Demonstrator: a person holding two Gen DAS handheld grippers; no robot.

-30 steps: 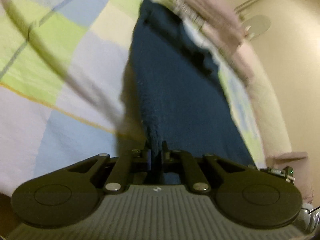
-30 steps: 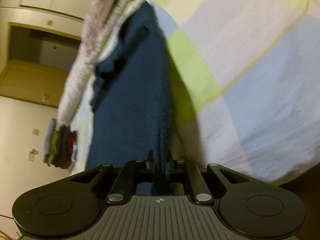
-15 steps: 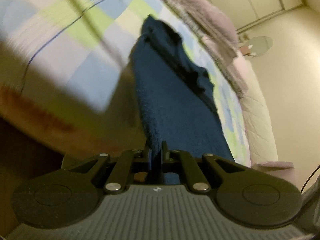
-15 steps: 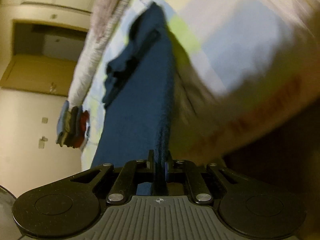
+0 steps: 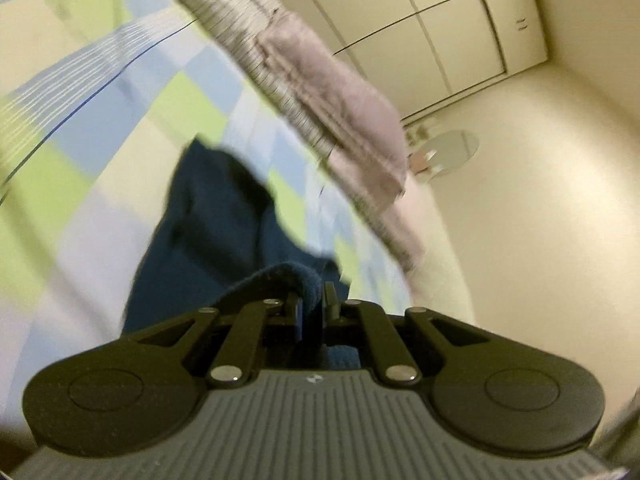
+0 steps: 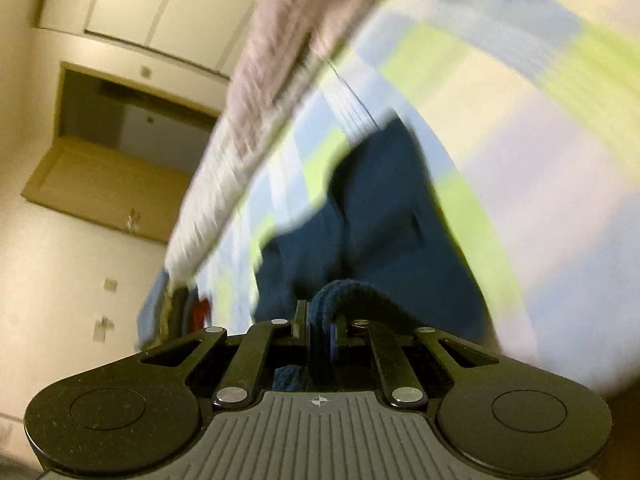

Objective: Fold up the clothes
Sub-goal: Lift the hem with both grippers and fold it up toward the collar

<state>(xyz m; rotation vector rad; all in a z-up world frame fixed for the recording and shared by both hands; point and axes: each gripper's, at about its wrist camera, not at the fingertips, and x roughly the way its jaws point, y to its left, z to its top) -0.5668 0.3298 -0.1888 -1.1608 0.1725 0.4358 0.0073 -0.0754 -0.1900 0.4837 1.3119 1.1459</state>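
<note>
Pinching a rolled edge of the navy garment (image 5: 208, 240), the left gripper (image 5: 312, 304) has its jaws clenched on the cloth. The right gripper (image 6: 320, 320) grasps another edge likewise, the rest trailing onto the checked bed (image 5: 100, 120).

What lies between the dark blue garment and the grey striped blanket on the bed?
Only bare checked bedsheet separates the dark blue garment from the grey striped blanket; both wrist views show this, though blurred.

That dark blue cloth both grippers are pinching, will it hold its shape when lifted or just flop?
Probably flop: the navy garment bends in a soft roll at the left gripper and again at the right gripper. It looks thick and fuzzy, so likely not slippery. The rest trails onto the checked bedsheet, so it should drag.
</note>
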